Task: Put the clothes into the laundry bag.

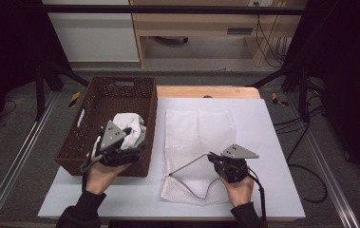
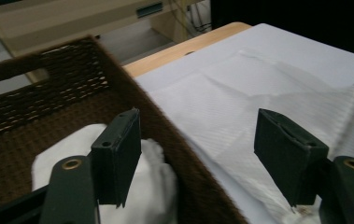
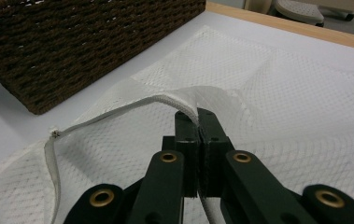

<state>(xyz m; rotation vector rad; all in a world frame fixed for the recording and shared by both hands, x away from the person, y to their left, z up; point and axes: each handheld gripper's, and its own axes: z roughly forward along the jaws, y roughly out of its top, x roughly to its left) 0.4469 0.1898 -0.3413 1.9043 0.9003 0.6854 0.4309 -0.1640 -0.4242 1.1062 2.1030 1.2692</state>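
On the white-covered table [image 1: 272, 142] I see a brown wicker basket [image 1: 97, 102] at the left, and beside it a white mesh laundry bag [image 1: 199, 128] lying flat, its near end open along a zippered edge [image 3: 118, 112]. Inside the basket sits a crumpled white cloth [image 1: 130, 126]. My left gripper [image 1: 120, 142] hovers over the basket's near right corner; its jaws stand wide apart with nothing between them, and the cloth lies below them in the left gripper view. My right gripper [image 3: 198, 122] is low over the bag's near end, its jaws pressed together on the zippered edge, lifting that rim clear of the layer beneath.
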